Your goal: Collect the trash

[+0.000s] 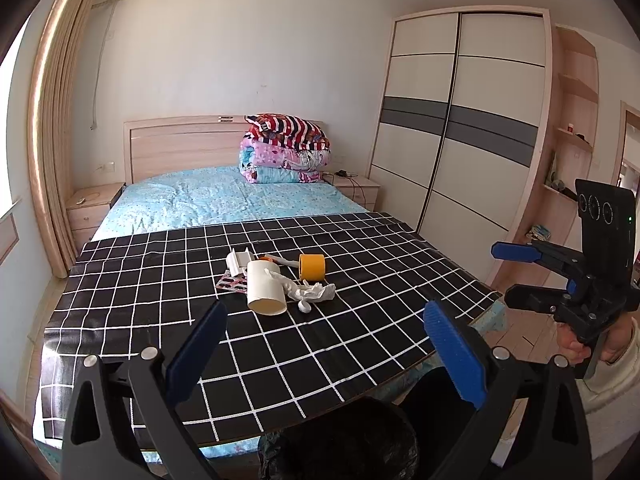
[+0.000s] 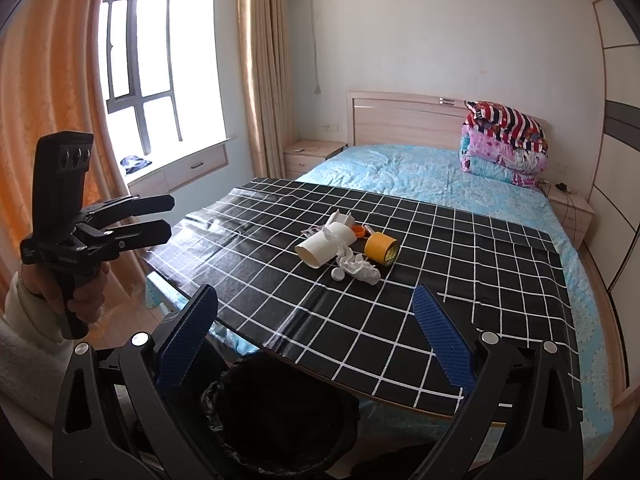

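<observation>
Black checked cloth (image 1: pixel 360 248) covers the bench (image 2: pixel 400 398) set across the bed (image 1: pixel 200 196). The trash lies in one cluster at the cloth's centre: a white cup (image 1: pixel 265 290) on its side, crumpled tissue (image 1: pixel 314 293) touching the cup's right side, a yellow tape roll (image 1: pixel 312 267) just behind the tissue, a white cap (image 2: pixel 337 274) in front of the cup, and a foil wrapper (image 1: pixel 231 283) to the cup's left. A bin (image 2: pixel 280 412) with a black liner stands below the bench's near edge, probably placed there for short drops. The left claw (image 1: pixel 320 354) and right claw (image 2: pixel 316 338) are both released, empty, and held back from the cluster above the bin. No item has been collected yet.
</observation>
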Motion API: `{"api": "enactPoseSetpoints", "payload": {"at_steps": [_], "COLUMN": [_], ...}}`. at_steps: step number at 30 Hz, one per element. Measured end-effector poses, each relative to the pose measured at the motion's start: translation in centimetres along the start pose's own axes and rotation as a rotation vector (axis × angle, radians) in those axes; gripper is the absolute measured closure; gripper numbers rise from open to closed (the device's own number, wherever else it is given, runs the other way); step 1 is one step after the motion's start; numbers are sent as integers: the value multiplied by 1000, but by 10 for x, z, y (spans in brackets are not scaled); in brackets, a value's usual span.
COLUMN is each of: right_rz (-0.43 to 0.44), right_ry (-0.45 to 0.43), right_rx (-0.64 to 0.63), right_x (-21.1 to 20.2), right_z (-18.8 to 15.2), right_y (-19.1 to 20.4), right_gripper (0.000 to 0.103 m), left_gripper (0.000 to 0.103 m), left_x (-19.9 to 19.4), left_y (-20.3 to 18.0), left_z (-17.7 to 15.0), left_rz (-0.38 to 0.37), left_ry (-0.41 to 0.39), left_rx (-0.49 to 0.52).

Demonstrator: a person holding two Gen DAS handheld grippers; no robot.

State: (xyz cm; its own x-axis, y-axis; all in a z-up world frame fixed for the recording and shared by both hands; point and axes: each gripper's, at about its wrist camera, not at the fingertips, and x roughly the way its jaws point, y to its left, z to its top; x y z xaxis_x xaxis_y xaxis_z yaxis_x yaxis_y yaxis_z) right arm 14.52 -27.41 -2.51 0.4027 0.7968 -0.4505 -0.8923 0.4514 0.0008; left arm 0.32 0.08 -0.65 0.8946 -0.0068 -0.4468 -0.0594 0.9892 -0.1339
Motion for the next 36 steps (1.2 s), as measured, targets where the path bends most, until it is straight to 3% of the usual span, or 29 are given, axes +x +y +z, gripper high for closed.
{"api": "enactPoseSetpoints", "payload": {"at_steps": [36], "right_rz": [4], "right_ry": [-6], "right_rx": [-7], "right_x": [0], "right_z": [2], "right_y": [4], "right_gripper": [4], "left_gripper": [8], "left_x": [-4], "left_y": [-2], "left_z": [4], "left_rz": [2], "left_ry": [-5], "left_rx": [12]}}
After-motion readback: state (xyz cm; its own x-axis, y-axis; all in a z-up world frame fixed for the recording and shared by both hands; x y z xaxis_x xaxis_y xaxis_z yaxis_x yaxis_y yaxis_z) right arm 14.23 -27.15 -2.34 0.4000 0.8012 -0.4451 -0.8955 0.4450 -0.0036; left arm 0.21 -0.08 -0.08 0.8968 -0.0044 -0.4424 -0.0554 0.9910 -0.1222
